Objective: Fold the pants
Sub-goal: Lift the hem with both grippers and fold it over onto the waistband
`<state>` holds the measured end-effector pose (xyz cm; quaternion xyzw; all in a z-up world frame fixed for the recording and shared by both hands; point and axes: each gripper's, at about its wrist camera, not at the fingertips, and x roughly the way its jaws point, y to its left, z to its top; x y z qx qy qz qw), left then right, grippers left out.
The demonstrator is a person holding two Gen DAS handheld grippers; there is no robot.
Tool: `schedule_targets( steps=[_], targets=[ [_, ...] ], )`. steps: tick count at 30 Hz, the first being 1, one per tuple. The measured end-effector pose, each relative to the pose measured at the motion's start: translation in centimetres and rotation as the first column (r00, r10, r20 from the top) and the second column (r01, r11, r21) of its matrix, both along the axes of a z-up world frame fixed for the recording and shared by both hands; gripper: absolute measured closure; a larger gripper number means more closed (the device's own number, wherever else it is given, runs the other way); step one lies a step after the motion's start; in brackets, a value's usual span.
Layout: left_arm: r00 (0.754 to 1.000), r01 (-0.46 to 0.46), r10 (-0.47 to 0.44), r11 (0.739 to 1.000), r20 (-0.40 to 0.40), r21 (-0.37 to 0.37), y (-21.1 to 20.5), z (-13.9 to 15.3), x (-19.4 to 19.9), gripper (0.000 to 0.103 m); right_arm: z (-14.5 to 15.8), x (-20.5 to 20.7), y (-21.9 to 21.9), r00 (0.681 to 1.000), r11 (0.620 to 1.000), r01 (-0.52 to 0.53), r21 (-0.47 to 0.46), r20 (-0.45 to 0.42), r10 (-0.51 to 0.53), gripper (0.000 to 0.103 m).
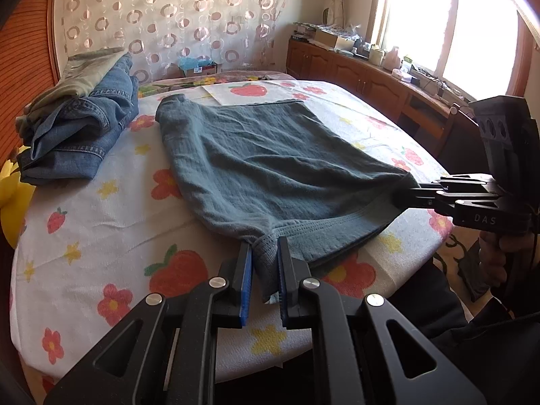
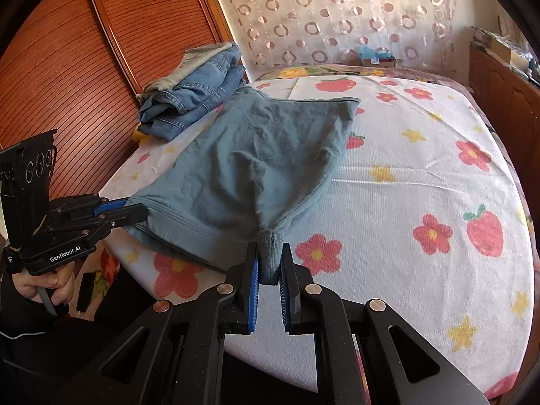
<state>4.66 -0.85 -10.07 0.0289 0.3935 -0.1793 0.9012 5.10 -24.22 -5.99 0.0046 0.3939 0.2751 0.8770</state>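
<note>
The teal knit pants (image 1: 270, 165) are spread on the flowered bed cover (image 1: 101, 229), stretching away from both grippers. Near corners are pinched by the left gripper (image 1: 265, 270) and right gripper (image 2: 270, 263), equally close.

Pants (image 1: 270, 168): muted teal-grey, fine ribbed knit. Bed cover (image 1: 101, 236): white, printed with red flowers, yellow stars, red strawberries. Folded jeans (image 1: 77, 135) at 10 o'clock: mid-blue denim, under an olive-grey garment (image 1: 91, 71). Curtain (image 1: 175, 17) at 12 o'clock: sheer cream, pinkish ring pattern. Left claw (image 1: 264, 266): black, blue pads. Wardrobe door (image 2: 101, 50): reddish-brown, horizontally ribbed.
</note>
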Motion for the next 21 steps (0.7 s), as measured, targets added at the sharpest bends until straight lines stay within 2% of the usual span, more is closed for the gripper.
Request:
schedule_targets(
  steps=[2, 11, 15, 21],
  targets=[
    [1.000, 0.015, -0.015, 1.000, 0.017, 0.020, -0.3, 0.4, 0.3, 0.089, 0.2, 0.2, 0.0, 1.000, 1.000, -0.001, -0.001, 0.013, 0.001, 0.092],
    [0.997, 0.013, -0.015, 1.000, 0.081, 0.018, -0.1, 2.9, 2.7, 0.089, 1.6, 1.5, -0.3, 0.998, 1.000, 0.012, 0.018, 0.061, -0.013, 0.093],
    [0.995, 0.004, -0.005, 1.000, 0.100, 0.009, 0.1, 3.7, 3.8, 0.089, 2.2, 2.3, -0.4, 0.997, 0.999, 0.023, 0.036, 0.079, -0.026, 0.092],
    [0.990, -0.040, 0.046, 0.998, 0.135, -0.044, 0.9, 5.4, 7.2, 0.089, 3.2, 4.5, 0.0, 0.992, 0.996, 0.040, 0.076, 0.120, -0.048, 0.093]
  ],
)
